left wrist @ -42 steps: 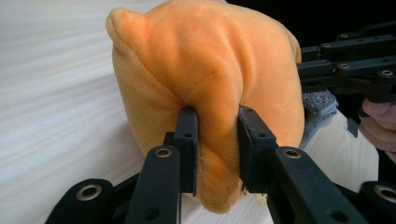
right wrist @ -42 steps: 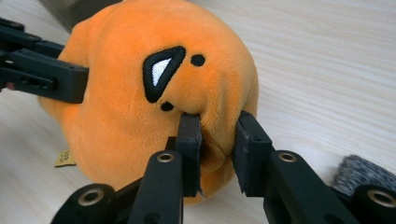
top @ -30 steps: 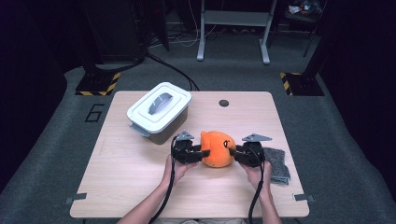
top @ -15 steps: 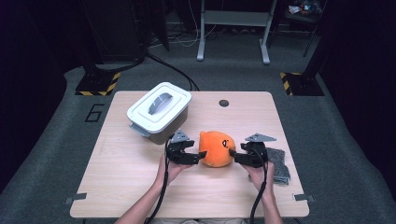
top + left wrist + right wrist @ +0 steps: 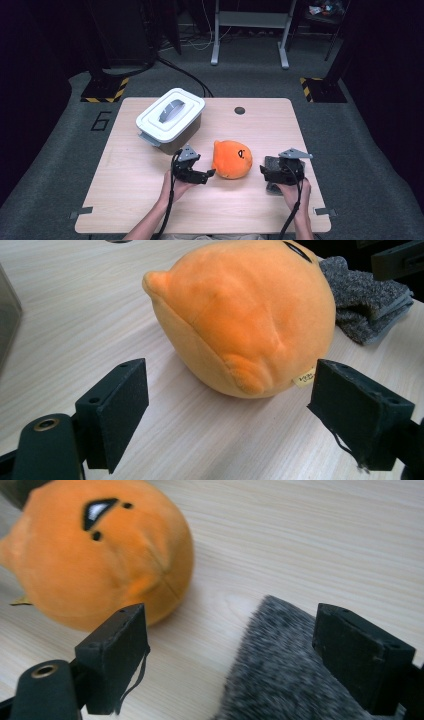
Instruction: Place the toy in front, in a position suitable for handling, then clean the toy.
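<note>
An orange plush toy (image 5: 231, 159) lies on the wooden table (image 5: 125, 200) between my two grippers. My left gripper (image 5: 207, 174) sits just left of it, jaws open and pointing at it; its jaws have just been opening, and the plush toy (image 5: 245, 315) lies beyond them, untouched. To the right, my right gripper (image 5: 264, 172) has drawn away from the toy, and its jaws have just been opening too. Nothing is gripped in my right gripper (image 5: 245, 655), which hangs over a folded grey cloth (image 5: 290, 675). The toy (image 5: 95, 550) lies off to its left.
A white lidded box (image 5: 170, 118) with a grey handle stands at the back left of the table. A small dark round hole (image 5: 240, 110) is near the far edge. The grey cloth (image 5: 272, 187) lies under my right hand near the right edge.
Both grippers have let go of the orange plush and opened. The right one has pulled away to the right over the grey cloth; the left has backed off slightly to the left.
</note>
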`<state>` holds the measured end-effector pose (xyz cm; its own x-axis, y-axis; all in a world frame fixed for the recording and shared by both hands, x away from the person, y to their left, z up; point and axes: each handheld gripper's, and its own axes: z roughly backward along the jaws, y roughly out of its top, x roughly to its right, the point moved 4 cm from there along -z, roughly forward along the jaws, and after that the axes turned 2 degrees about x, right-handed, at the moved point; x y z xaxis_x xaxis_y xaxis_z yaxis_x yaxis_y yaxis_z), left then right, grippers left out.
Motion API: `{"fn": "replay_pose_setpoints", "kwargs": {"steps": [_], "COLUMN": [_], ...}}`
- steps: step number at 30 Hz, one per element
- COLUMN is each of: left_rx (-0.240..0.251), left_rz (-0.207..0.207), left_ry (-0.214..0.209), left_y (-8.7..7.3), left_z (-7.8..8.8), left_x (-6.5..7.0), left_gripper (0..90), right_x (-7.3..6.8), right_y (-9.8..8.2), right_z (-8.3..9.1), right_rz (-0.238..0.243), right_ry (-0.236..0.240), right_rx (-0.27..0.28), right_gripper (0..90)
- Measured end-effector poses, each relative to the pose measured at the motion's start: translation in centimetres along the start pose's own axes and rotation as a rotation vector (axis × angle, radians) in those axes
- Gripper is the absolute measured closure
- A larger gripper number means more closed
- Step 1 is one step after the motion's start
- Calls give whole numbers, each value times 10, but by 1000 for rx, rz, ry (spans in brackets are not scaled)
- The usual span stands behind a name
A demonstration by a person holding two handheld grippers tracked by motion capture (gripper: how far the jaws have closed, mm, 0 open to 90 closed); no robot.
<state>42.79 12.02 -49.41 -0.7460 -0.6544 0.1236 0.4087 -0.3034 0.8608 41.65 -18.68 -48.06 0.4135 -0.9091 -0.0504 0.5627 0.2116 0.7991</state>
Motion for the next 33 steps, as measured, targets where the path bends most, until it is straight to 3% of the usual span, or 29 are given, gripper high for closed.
{"fn": "replay_pose_setpoints", "kwargs": {"steps": [7,14,17,24,33], "left_rx": [5,5,-3,-37,-23], "left_rz": [-2,-33,-67,-103,-116], "left_ry": [-10,6,9,23,9], "left_y": [-6,-9,-10,-15,-17], "left_z": [-1,-7,-12,-24,-28], "left_x": [1,4,7,9,11], "left_gripper": [188,285,334,478,651], "right_x": [23,39,44,49,46], "right_y": [-11,-21,-24,-32,-42], "right_z": [7,7,6,1,-17], "right_rz": [-1,-20,-21,-50,-42], "right_ry": [-66,-107,-116,-129,-108], "right_rx": [-27,-59,-72,-115,-190], "right_gripper": [133,130,127,115,38]}}
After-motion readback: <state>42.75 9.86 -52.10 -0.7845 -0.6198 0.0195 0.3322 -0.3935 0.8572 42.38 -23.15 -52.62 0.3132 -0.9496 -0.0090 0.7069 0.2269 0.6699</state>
